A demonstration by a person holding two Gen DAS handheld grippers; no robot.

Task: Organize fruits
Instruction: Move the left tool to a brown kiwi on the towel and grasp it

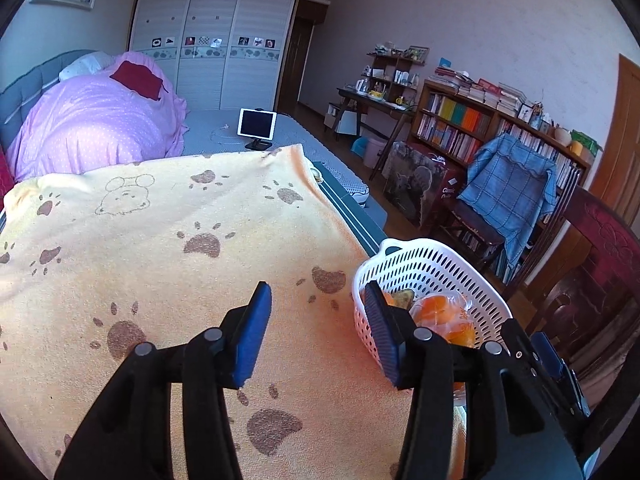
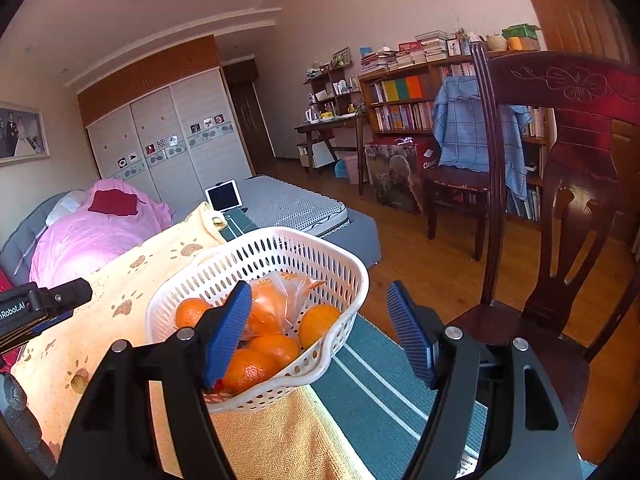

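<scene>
Fruit looking gathered: oranges (image 2: pixel 276 346) are sitting in the white basket (image 2: pixel 352 276).
You're holding both grippers, left (image 1: pixel 318 334) and right (image 2: pixel 320 330), spread and empty beside that basket; no loose fruit showing.

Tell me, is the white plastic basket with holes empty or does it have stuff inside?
Not empty. The white plastic basket holds several loose oranges and a clear plastic bag with more orange fruit.

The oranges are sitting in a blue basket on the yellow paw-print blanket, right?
Almost. The basket is white, not blue; only the claw pads are blue. The right wrist view shows it best: the oranges sit in a white basket with slotted holes, and it rests on the yellow paw-print blanket, just as you said.
</scene>
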